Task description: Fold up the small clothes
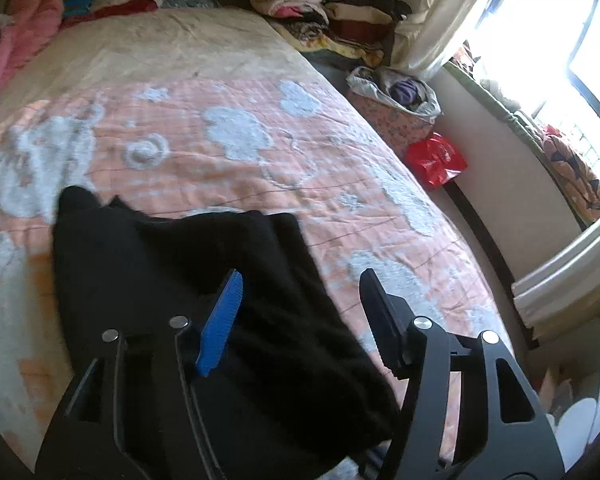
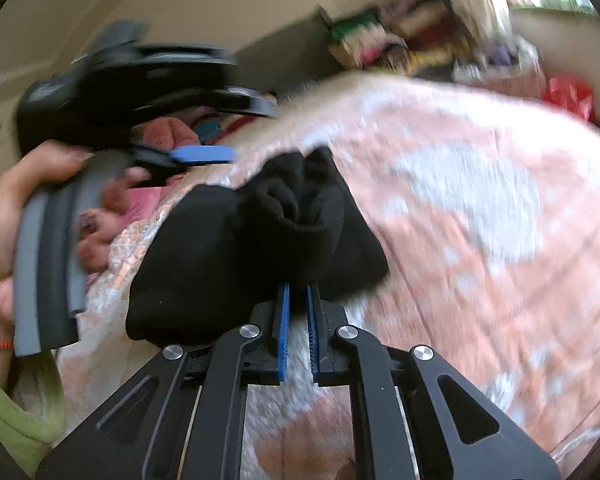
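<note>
A small black garment point(image 1: 204, 304) lies on the pink-and-white quilt point(image 1: 236, 128) of the bed. In the left wrist view my left gripper point(image 1: 300, 280) is open above the garment's right part, with the blue pad point(image 1: 222, 320) over the cloth and nothing held. In the right wrist view my right gripper point(image 2: 297, 292) is shut on a bunched fold of the black garment point(image 2: 260, 240) and holds it up off the quilt point(image 2: 480, 240). The left gripper point(image 2: 140, 92), held in a hand, shows at upper left of that view, apart from the cloth. The right view is motion-blurred.
Stacks of folded clothes point(image 1: 324, 8) sit at the bed's far right corner. Pink bedding point(image 1: 24, 32) lies at the far left. A bag of clothes point(image 1: 400, 90) and a red bag point(image 1: 436, 158) lie beside the bed below a bright window point(image 1: 548, 40).
</note>
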`<state>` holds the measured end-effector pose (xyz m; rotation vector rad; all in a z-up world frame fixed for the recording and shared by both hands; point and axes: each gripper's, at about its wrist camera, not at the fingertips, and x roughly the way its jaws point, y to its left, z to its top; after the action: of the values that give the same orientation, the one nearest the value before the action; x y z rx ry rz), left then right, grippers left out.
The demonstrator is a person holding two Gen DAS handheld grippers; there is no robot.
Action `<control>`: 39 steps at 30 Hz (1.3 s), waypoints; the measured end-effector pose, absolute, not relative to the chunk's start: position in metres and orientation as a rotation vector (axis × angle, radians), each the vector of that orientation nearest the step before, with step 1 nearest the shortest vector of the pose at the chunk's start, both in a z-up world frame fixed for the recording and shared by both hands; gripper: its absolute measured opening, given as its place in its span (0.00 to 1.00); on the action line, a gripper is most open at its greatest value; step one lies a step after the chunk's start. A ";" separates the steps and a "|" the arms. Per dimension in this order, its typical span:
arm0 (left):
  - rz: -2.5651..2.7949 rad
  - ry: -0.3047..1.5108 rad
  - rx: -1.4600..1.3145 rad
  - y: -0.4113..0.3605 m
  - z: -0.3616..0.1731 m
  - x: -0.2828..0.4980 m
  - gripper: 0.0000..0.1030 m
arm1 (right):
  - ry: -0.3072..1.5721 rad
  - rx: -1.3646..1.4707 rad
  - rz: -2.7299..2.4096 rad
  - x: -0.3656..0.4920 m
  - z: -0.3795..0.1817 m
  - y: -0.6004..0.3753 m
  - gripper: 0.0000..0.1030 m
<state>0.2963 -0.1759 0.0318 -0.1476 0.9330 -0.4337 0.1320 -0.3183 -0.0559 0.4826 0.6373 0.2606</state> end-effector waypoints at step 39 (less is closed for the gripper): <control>-0.307 0.649 -0.054 -0.069 0.033 0.057 0.91 | 0.498 -0.023 0.204 0.008 0.035 -0.295 0.96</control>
<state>0.0565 -0.0687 0.0328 -0.0538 0.6486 -0.3074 0.0075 -0.2946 0.0351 -0.0229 0.4983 0.2042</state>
